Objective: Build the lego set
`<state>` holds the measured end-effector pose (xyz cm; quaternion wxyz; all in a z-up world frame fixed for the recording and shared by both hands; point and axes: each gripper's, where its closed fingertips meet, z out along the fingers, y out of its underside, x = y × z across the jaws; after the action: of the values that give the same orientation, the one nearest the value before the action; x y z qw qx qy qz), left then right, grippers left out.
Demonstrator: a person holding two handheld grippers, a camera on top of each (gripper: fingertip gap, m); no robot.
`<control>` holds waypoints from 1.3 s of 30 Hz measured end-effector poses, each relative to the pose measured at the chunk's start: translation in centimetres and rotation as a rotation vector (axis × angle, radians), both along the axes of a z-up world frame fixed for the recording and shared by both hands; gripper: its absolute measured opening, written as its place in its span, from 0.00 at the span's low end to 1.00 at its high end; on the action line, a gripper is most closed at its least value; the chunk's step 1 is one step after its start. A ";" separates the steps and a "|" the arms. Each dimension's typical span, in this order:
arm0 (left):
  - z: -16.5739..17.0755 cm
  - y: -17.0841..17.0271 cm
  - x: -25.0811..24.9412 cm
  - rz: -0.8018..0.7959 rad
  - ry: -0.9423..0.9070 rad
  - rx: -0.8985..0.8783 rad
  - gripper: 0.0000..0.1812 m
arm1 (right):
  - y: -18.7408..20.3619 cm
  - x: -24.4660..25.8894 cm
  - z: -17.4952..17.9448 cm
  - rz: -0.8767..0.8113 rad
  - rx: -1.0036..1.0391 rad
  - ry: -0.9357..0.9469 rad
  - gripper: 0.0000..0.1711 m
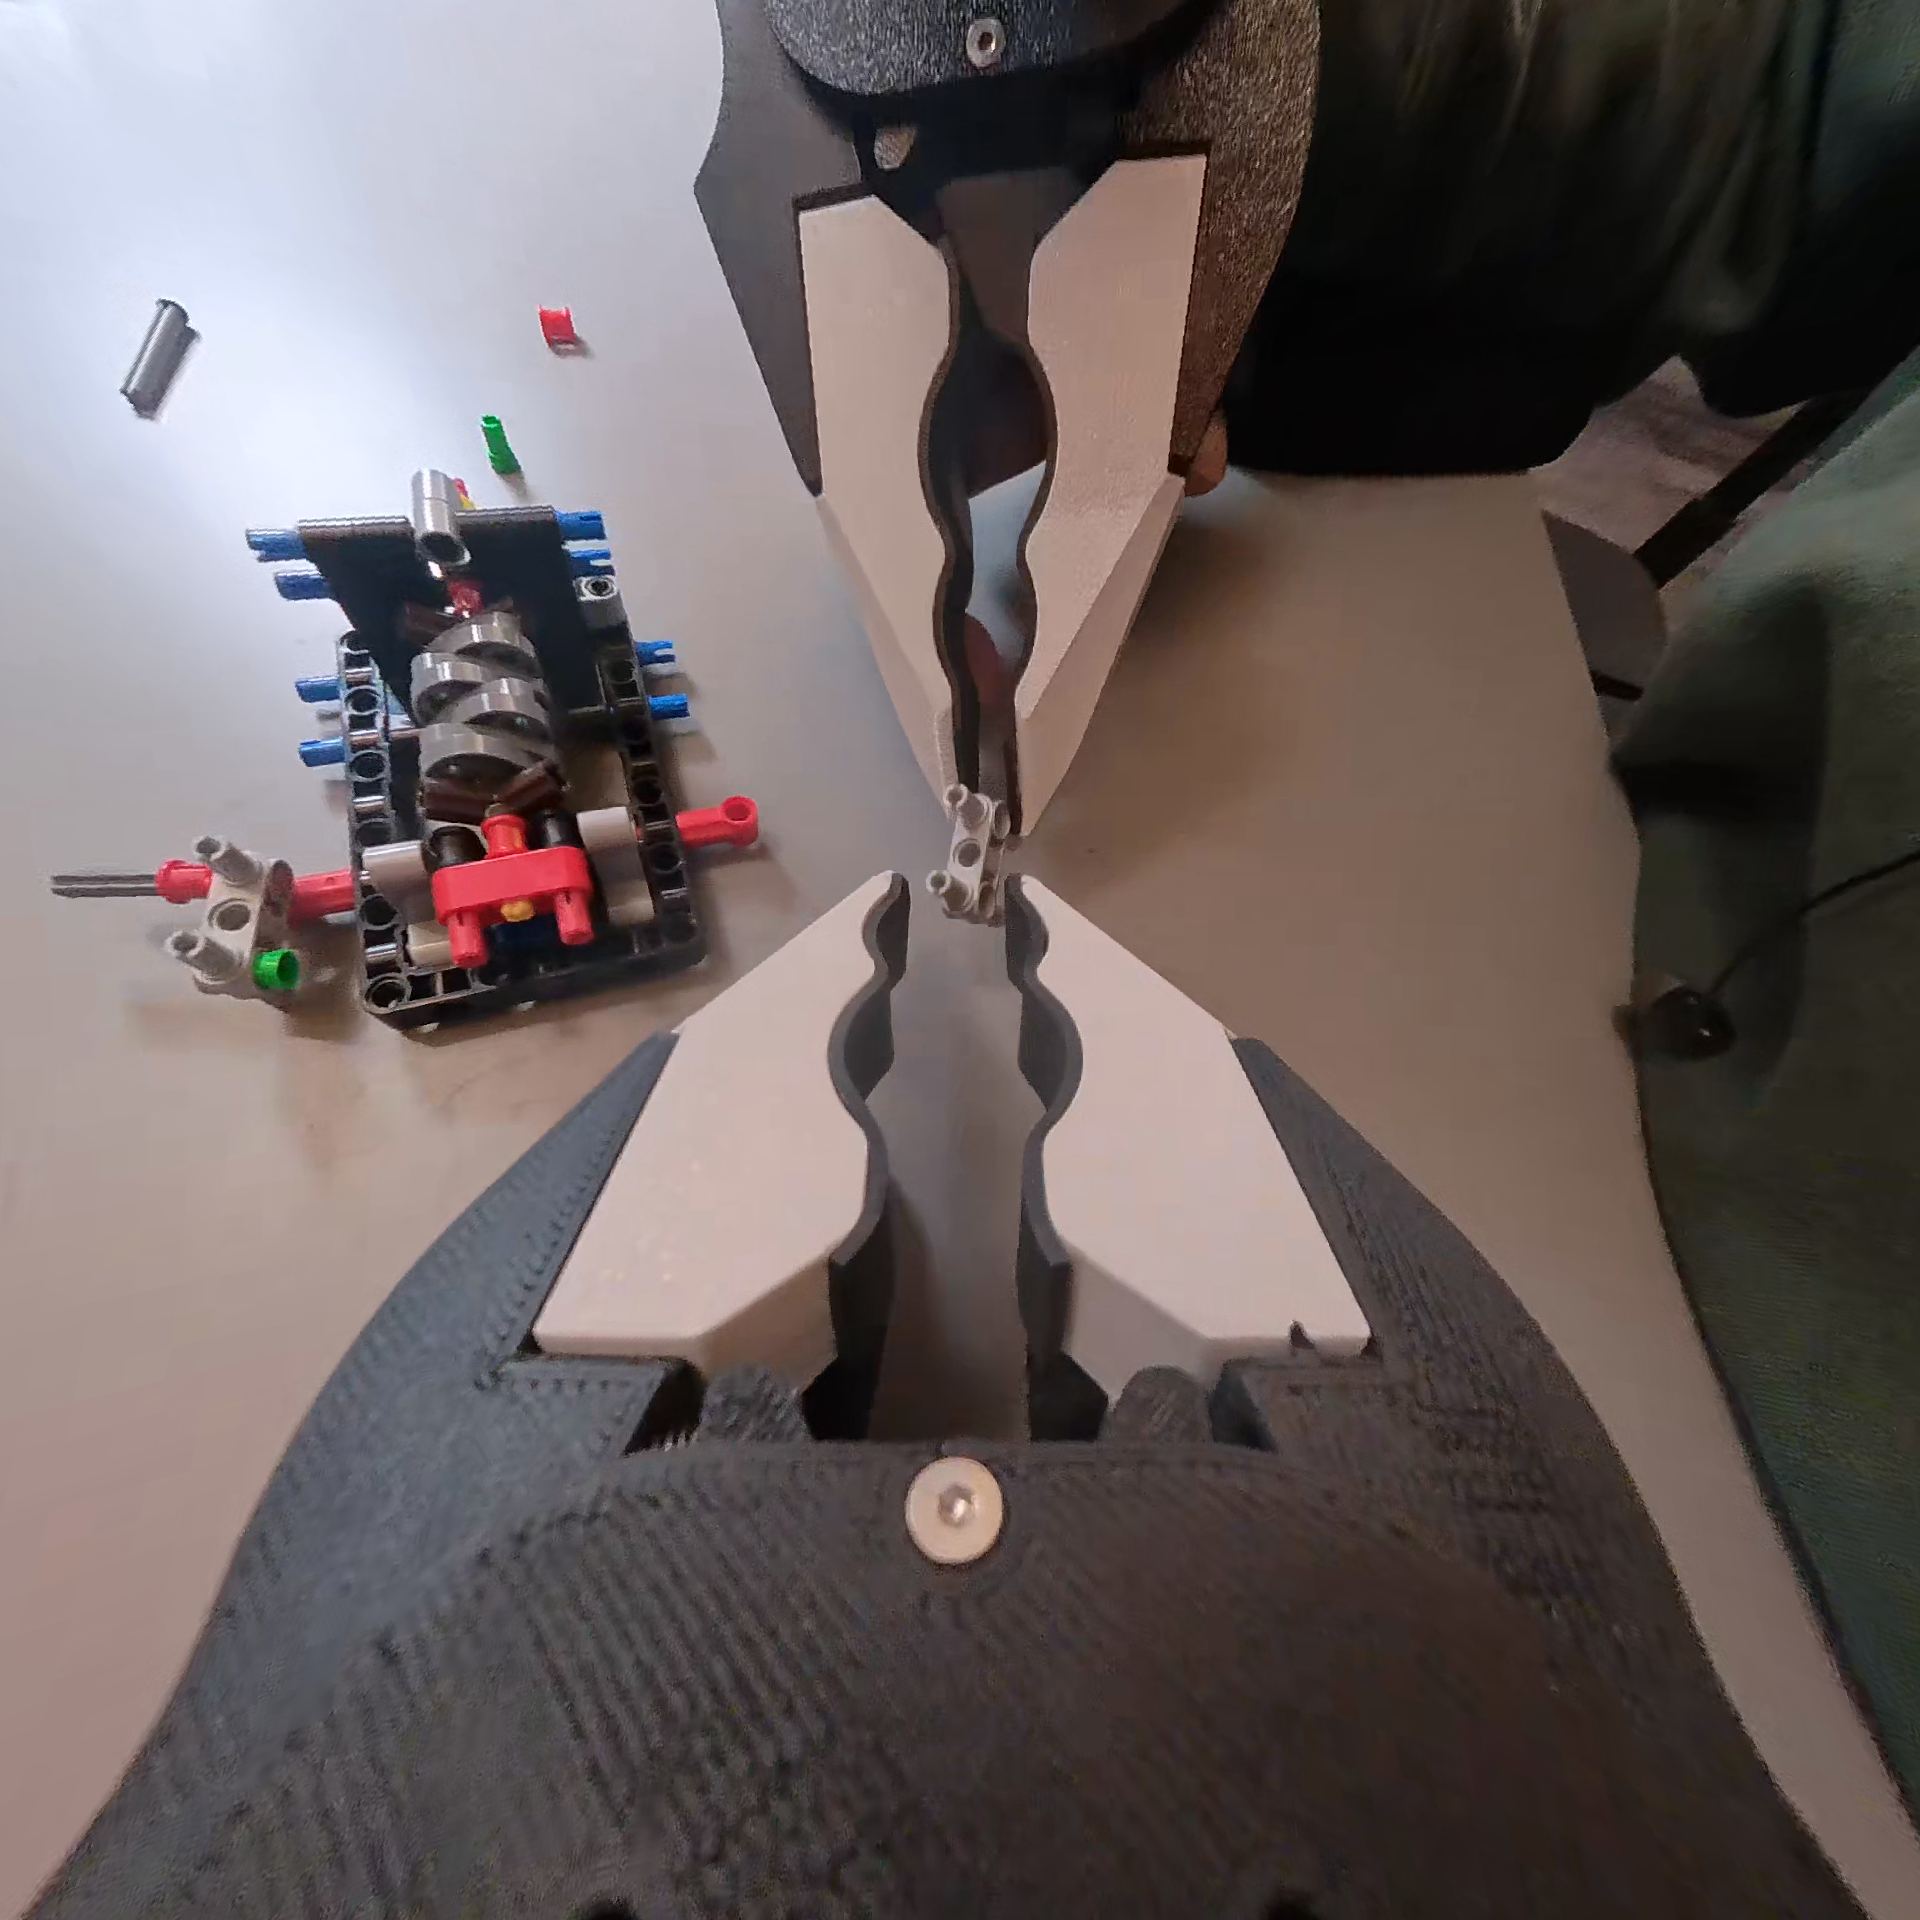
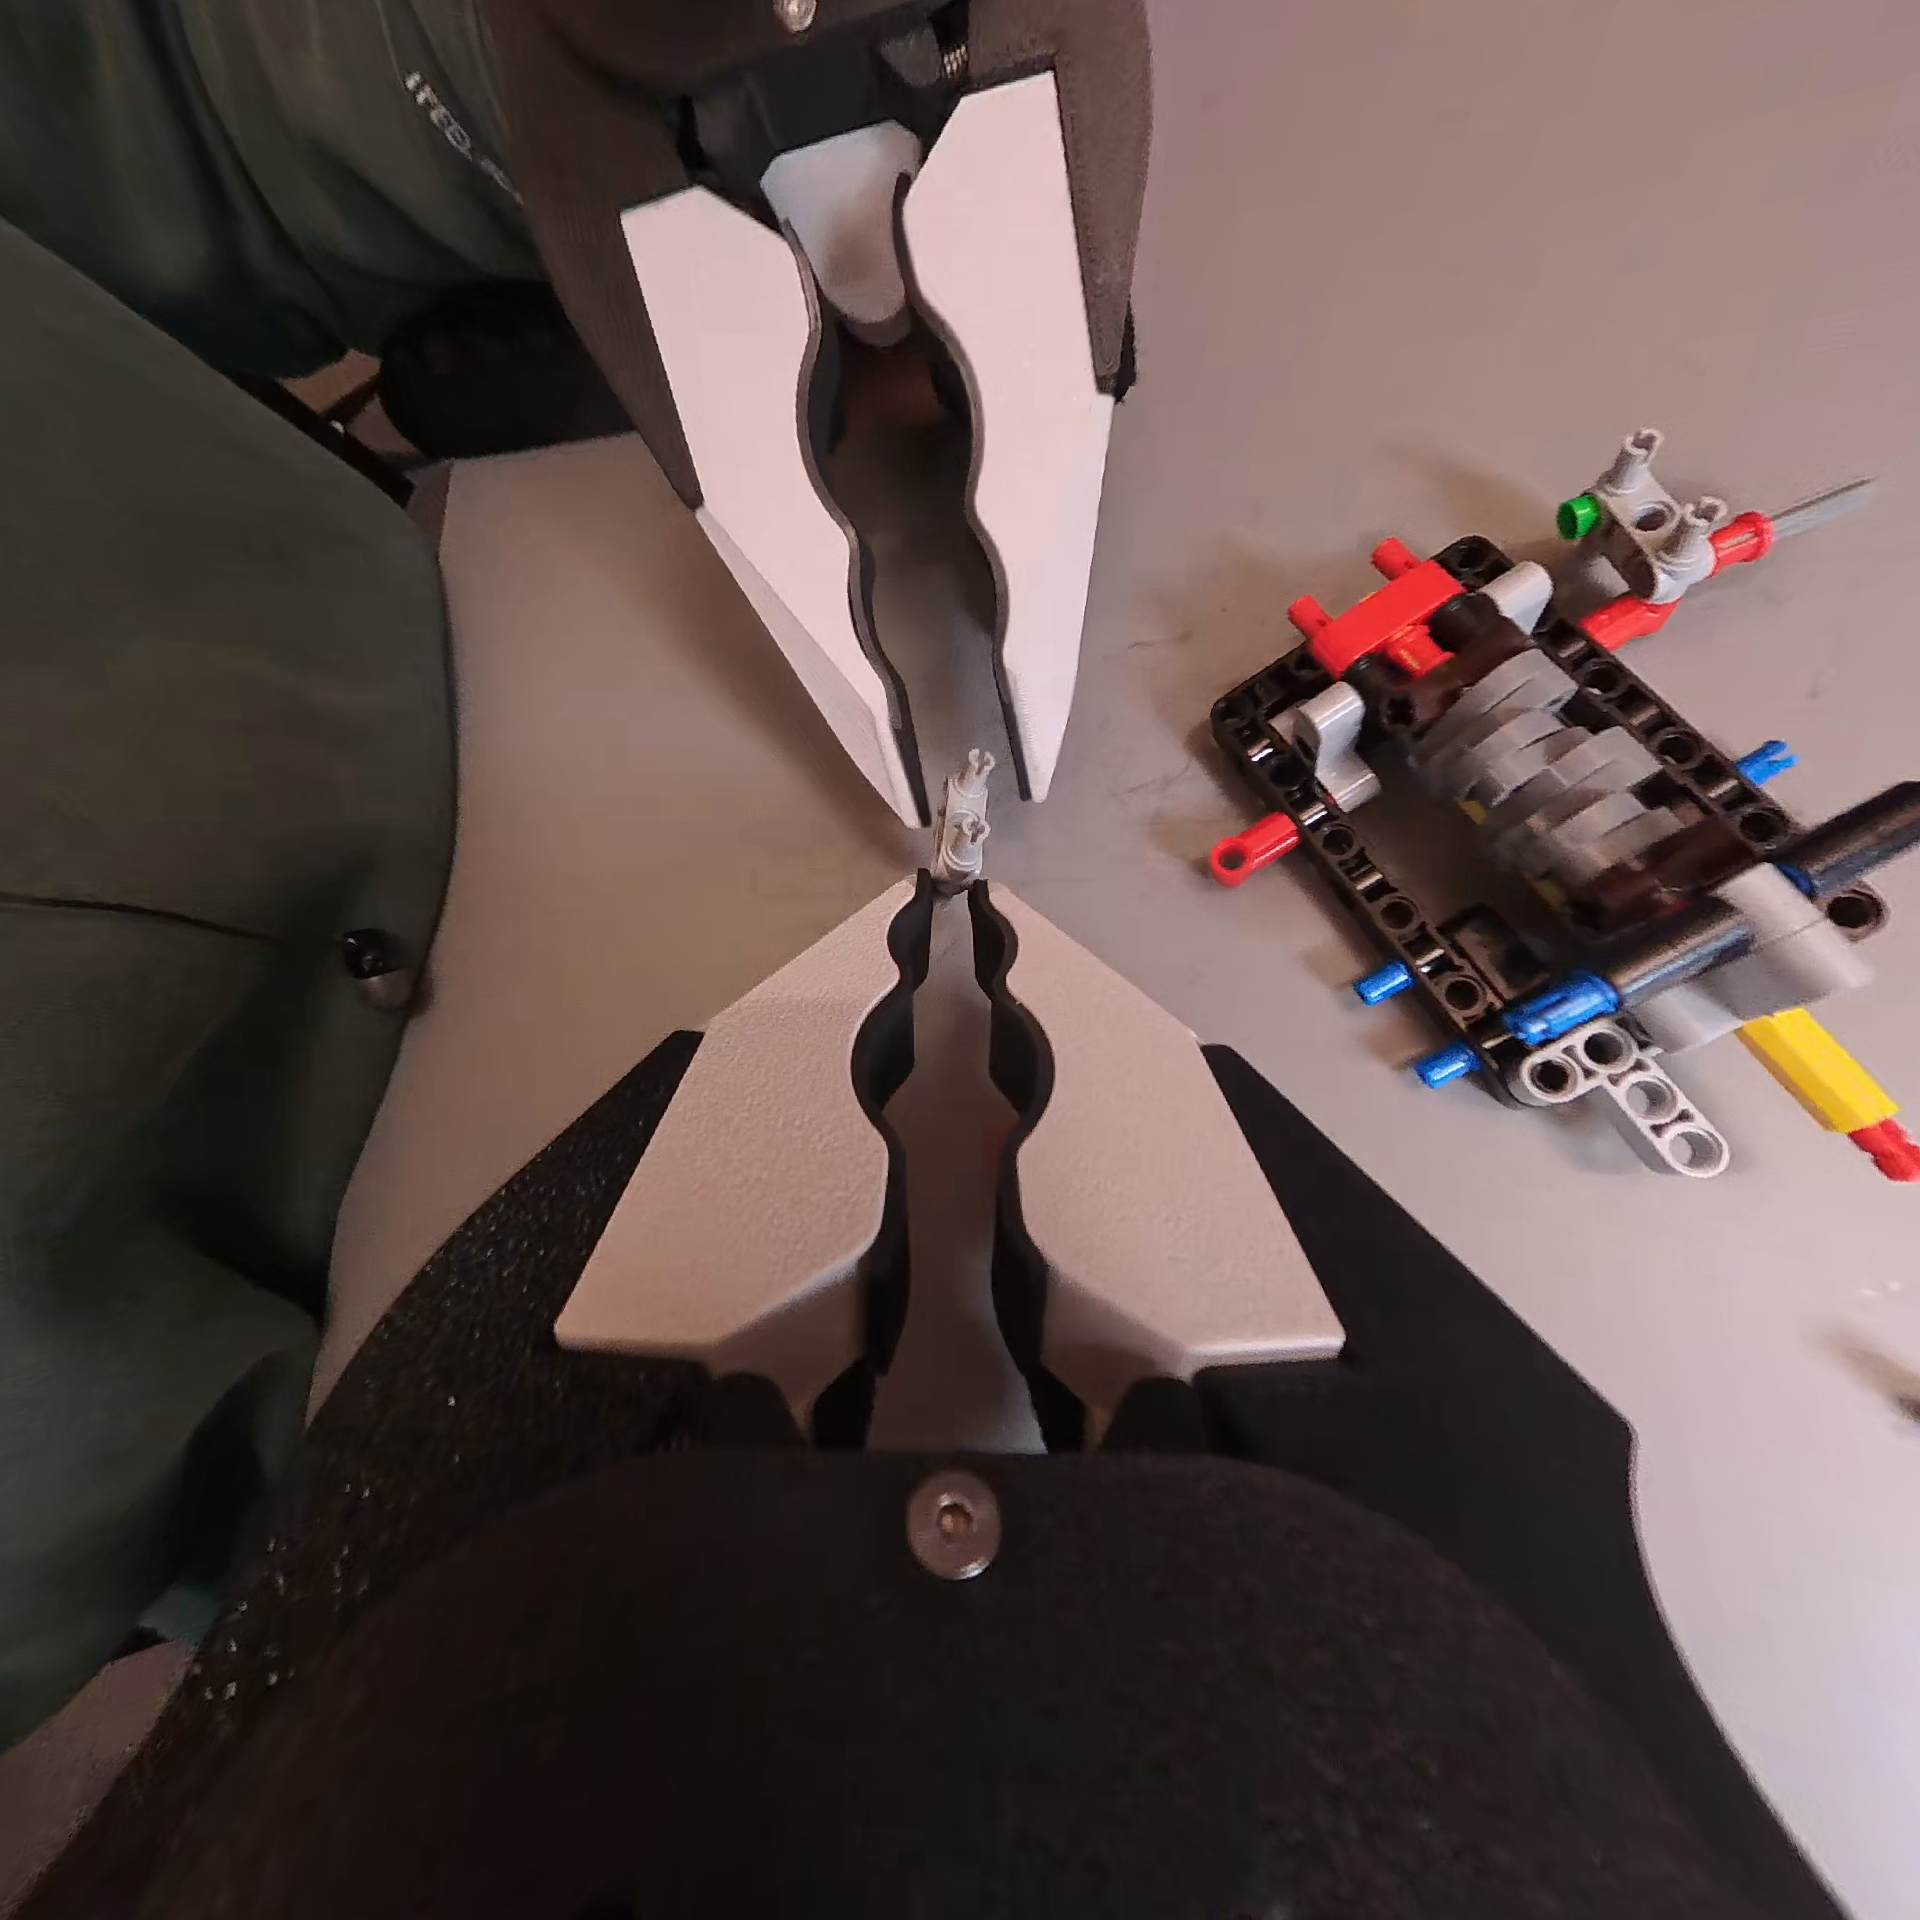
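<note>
right gripper [image 2: 943,896]: my tips pinched on the small grey connector [image 2: 961,826], lifted off the table so its pins stay free.
left gripper [image 1: 954,896]: jaws apart, tips either side of the connector, looks set to take it.
engine frame [image 1: 499,769]: on table [image 1: 1299,935], off to the side, unfinished.
loose bits: red bush [image 1: 557,324], green pin [image 1: 500,443], far left.

A pale grey connector piece [image 1: 975,864] is seen between the fingertips of two grippers, whose fingers [image 1: 727,1164] are coloured off-white with black wavy inner edges and black textured bodies. Left of that connector, on the beige-grey table [image 1: 312,1195], a black frame model [image 1: 499,769] is shown with grey discs, blue pins and a red block [image 1: 509,894]. Beyond the model, a green pin [image 1: 500,443], a red bush [image 1: 558,325] and a dark grey tube [image 1: 158,356] are seen.
</note>
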<state>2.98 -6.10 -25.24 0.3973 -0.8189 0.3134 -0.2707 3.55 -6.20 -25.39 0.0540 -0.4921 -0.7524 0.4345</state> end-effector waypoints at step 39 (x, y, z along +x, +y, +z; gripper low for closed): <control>-0.6 -0.4 -0.1 -0.055 0.169 0.110 0.22 | 0.6 0.4 -1.4 0.008 0.062 -0.197 0.04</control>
<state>2.92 -6.53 -25.83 0.4060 -0.8070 0.3826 -0.1937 4.00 -5.58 -26.80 -0.0069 -0.5276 -0.7690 0.3608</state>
